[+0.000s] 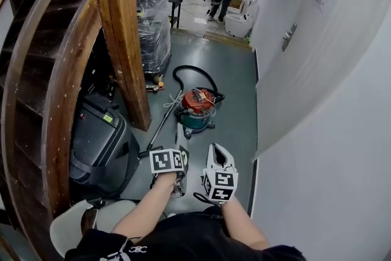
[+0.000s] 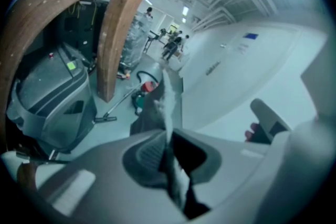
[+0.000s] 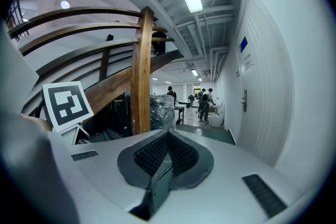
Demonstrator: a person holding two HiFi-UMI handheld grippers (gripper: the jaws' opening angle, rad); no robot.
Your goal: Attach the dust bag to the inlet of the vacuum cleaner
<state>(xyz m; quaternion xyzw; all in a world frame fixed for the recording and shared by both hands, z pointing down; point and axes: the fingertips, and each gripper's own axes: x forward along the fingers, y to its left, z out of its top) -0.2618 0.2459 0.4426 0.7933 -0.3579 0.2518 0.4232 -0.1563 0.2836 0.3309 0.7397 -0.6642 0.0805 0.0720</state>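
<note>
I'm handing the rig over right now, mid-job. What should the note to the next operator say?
Left tongs: shut on the dust bag, a thin grey-white sheet standing up between the jaws.
Right tongs: shut, nothing between the jaws.
Vacuum cleaner: red-topped, standing on the floor ahead, apart from both tongs. Its inlet cannot be made out from here.
Done: the bag is in the grip.
Left: bring the bag to the vacuum cleaner, find the inlet and fit the bag onto it.
</note>
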